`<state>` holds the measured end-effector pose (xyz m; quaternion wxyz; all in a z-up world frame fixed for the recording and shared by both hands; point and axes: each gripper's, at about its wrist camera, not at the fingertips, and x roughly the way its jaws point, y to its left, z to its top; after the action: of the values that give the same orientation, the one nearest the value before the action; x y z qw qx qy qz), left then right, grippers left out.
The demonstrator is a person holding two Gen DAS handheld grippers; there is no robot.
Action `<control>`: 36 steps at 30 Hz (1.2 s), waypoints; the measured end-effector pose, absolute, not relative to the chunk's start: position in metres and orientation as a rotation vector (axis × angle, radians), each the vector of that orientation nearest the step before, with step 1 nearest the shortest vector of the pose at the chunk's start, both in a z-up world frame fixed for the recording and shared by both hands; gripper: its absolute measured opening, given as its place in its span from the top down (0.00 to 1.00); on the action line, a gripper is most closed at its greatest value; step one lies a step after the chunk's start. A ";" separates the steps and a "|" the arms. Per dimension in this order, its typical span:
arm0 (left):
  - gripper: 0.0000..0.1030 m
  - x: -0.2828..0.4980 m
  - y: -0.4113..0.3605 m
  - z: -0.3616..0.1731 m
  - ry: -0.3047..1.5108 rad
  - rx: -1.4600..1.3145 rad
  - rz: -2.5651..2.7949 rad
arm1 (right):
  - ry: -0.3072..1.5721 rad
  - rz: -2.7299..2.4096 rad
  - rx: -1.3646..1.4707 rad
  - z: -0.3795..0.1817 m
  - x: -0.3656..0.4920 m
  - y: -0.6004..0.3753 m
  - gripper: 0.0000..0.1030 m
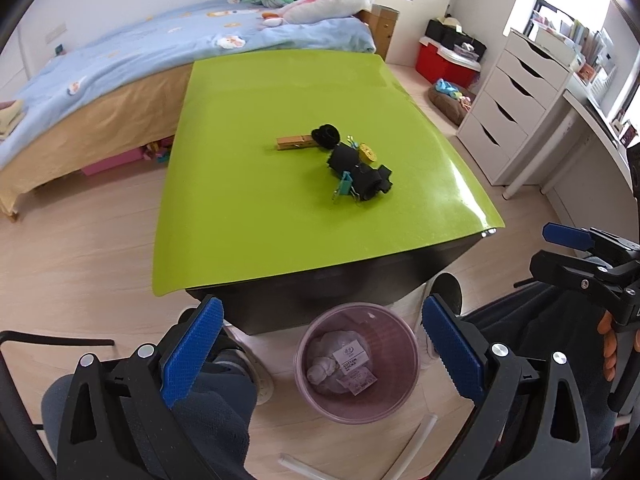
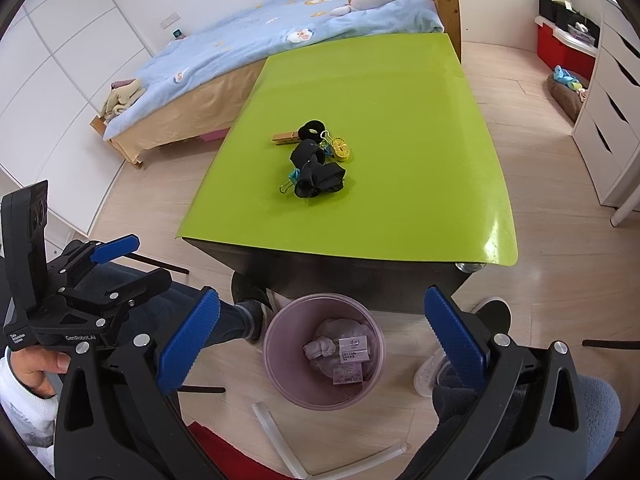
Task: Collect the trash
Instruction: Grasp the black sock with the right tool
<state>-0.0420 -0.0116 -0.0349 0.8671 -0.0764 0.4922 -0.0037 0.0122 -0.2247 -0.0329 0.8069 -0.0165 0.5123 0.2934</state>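
two grippers hang over a pink bin (image 1: 357, 364) at the bottom centre of both views, each with its jaws wide and holding nothing. the left gripper (image 1: 320, 356) also shows at the left edge of the right wrist view, and the right gripper (image 2: 320, 350) at the right edge of the left wrist view; there its jaws look nearly closed, so that side glimpse is hard to trust. the bin sits on the floor against the near edge of the green counter (image 2: 400, 100) and already holds a pale bundle with a "cotton socks" label (image 2: 354, 347). going left to right across the counter's middle: a wooden clothespin (image 1: 295, 143), a black ring, black cloth scraps (image 1: 362, 174), a teal binder clip and a yellow piece. the heap lies up-frame of both jaws, well apart, its long axis slanting from upper left to lower right in the left view. neither gripper looks clearly nearer. which of these pieces count as trash cannot be told, and the scraps overlap so their edges are hard to separate. a clear tube on the floor is cut off at the bottom.
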 end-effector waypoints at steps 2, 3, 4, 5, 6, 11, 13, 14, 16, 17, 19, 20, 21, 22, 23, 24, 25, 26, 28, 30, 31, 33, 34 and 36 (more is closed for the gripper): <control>0.07 -0.041 -0.008 -0.034 1.023 -0.164 0.003 | 1.092 0.639 -0.044 -0.032 0.017 -0.219 0.03; 0.07 -0.040 -0.007 -0.033 1.022 -0.164 0.006 | 1.091 0.648 -0.050 -0.031 0.020 -0.216 0.03; 0.07 -0.040 -0.006 -0.033 1.020 -0.165 0.007 | 1.089 0.658 -0.053 -0.030 0.023 -0.212 0.03; 0.07 -0.040 -0.004 -0.032 1.018 -0.167 0.006 | 1.088 0.663 -0.056 -0.029 0.026 -0.209 0.03; 0.07 -0.039 -0.003 -0.032 1.016 -0.169 0.006 | 1.088 0.667 -0.065 -0.028 0.032 -0.203 0.03; 0.07 -0.039 0.001 -0.029 1.010 -0.181 0.005 | 1.111 0.693 -0.080 -0.031 0.062 -0.180 0.03; 0.07 -0.040 0.003 -0.029 1.008 -0.185 0.006 | 1.127 0.694 -0.088 -0.034 0.075 -0.170 0.03; 0.07 -0.040 0.004 -0.028 1.007 -0.187 0.008 | 1.144 0.689 -0.091 -0.036 0.083 -0.163 0.03; 0.07 -0.041 0.007 -0.027 1.005 -0.194 0.011 | 1.176 0.679 -0.089 -0.042 0.096 -0.154 0.03; 0.07 -0.042 0.007 -0.027 1.003 -0.197 0.013 | 1.197 0.671 -0.087 -0.046 0.104 -0.149 0.03; 0.07 -0.042 0.009 -0.027 1.001 -0.206 0.016 | 1.219 0.660 -0.093 -0.051 0.116 -0.139 0.03; 0.07 -0.043 0.011 -0.027 1.001 -0.210 0.017 | 1.232 0.654 -0.093 -0.054 0.122 -0.134 0.03; 0.07 -0.043 0.011 -0.027 1.001 -0.214 0.018 | 1.245 0.646 -0.094 -0.058 0.130 -0.129 0.03; 0.07 -0.043 0.012 -0.028 1.000 -0.217 0.018 | 1.254 0.640 -0.095 -0.060 0.134 -0.125 0.03; 0.07 -0.043 0.012 -0.028 1.001 -0.220 0.019 | 1.266 0.634 -0.098 -0.064 0.140 -0.119 0.03; 0.07 -0.043 0.013 -0.029 1.002 -0.224 0.020 | 1.280 0.630 -0.099 -0.068 0.146 -0.114 0.03; 0.07 -0.043 0.014 -0.030 1.003 -0.227 0.019 | 1.290 0.626 -0.103 -0.071 0.149 -0.110 0.03; 0.07 -0.043 0.015 -0.030 1.003 -0.231 0.020 | 1.305 0.621 -0.105 -0.075 0.154 -0.105 0.03; 0.07 -0.043 0.016 -0.031 1.004 -0.238 0.021 | 1.338 0.616 -0.091 -0.084 0.161 -0.098 0.09; 0.07 -0.042 0.017 -0.031 1.004 -0.243 0.023 | 1.366 0.606 -0.101 -0.092 0.165 -0.092 0.20; 0.07 -0.042 0.018 -0.032 1.004 -0.245 0.024 | 1.383 0.602 -0.104 -0.097 0.167 -0.089 0.21; 0.07 -0.042 0.019 -0.032 1.003 -0.251 0.027 | 1.404 0.594 -0.104 -0.104 0.170 -0.085 0.21; 0.07 -0.042 0.020 -0.032 1.003 -0.254 0.028 | 1.413 0.591 -0.108 -0.109 0.171 -0.082 0.25; 0.07 -0.042 0.021 -0.033 1.004 -0.262 0.029 | 1.427 0.581 -0.115 -0.115 0.172 -0.080 0.29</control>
<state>-0.0418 0.0209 -0.0326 0.8683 -0.1251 0.4797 0.0141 0.1724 -0.0800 -0.1146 0.7162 -0.0520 0.6446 0.2625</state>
